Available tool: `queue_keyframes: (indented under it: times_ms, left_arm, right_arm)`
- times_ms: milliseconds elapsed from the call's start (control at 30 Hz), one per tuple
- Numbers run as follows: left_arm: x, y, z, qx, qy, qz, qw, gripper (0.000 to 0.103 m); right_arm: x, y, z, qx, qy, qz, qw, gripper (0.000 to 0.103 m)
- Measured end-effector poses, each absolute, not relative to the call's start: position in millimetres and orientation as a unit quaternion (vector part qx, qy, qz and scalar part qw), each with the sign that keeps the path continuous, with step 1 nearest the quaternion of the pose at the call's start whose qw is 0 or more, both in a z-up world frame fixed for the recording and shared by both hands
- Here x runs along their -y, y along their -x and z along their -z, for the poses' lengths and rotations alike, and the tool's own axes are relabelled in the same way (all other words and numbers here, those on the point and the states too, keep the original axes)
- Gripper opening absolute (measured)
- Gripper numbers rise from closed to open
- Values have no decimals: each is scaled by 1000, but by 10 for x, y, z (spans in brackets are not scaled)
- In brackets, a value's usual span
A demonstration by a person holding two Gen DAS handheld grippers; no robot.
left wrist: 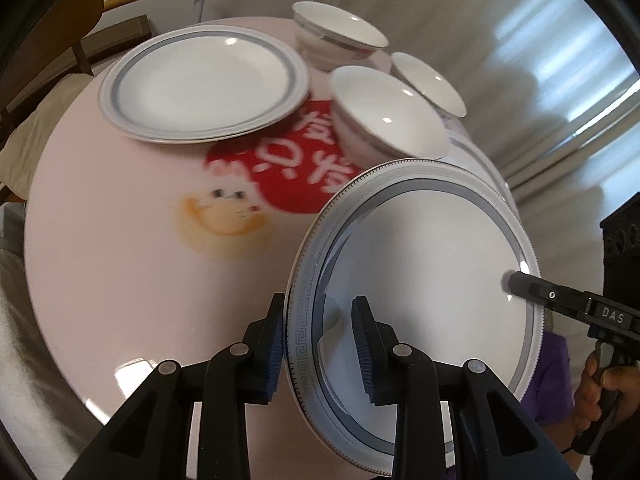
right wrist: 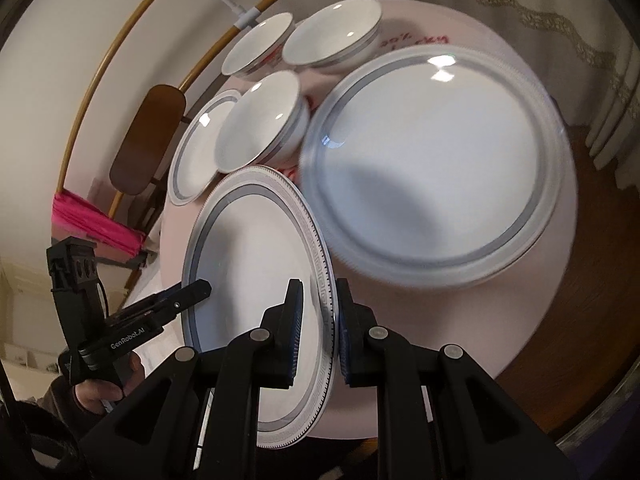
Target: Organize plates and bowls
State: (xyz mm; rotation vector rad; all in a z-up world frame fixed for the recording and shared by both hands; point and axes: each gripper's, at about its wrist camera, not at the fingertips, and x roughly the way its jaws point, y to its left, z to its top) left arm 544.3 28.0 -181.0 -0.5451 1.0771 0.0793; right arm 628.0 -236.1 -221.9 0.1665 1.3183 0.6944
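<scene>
A white plate with a grey patterned rim (left wrist: 420, 272) is held above the round pink table (left wrist: 120, 272) by both grippers. My left gripper (left wrist: 318, 344) straddles its near rim, with a gap at the inner pad. My right gripper (right wrist: 318, 332) is shut on the opposite rim of this plate (right wrist: 256, 288). It also shows in the left wrist view (left wrist: 520, 280), and the left gripper shows in the right wrist view (right wrist: 196, 292). Another grey-banded plate (left wrist: 200, 84) lies at the far left. A larger plate (right wrist: 432, 160) lies below. Three white bowls (left wrist: 384, 112) (left wrist: 336, 32) (left wrist: 428, 80) stand behind.
A wooden chair (left wrist: 76, 20) stands at the table's far left edge. Curtains (left wrist: 552, 60) hang beyond the table on the right. A pink folded thing (right wrist: 96, 224) lies off the table in the right wrist view. Wooden floor (right wrist: 592, 240) shows past the table edge.
</scene>
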Motion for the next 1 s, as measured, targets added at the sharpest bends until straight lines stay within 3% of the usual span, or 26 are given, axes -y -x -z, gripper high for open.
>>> queue_keyframes:
  times_ms: [467,1000]
  left_arm:
    - [479,-6138,1898,-487,295,-97,817,26]
    - [680,-6536,1835,-476,305,-132,814,26]
  right_arm:
    - [2850,-7303,2289,-620,-11,-360,697,16]
    - [2910,-7979,2476,-642,-8,-398,655,17]
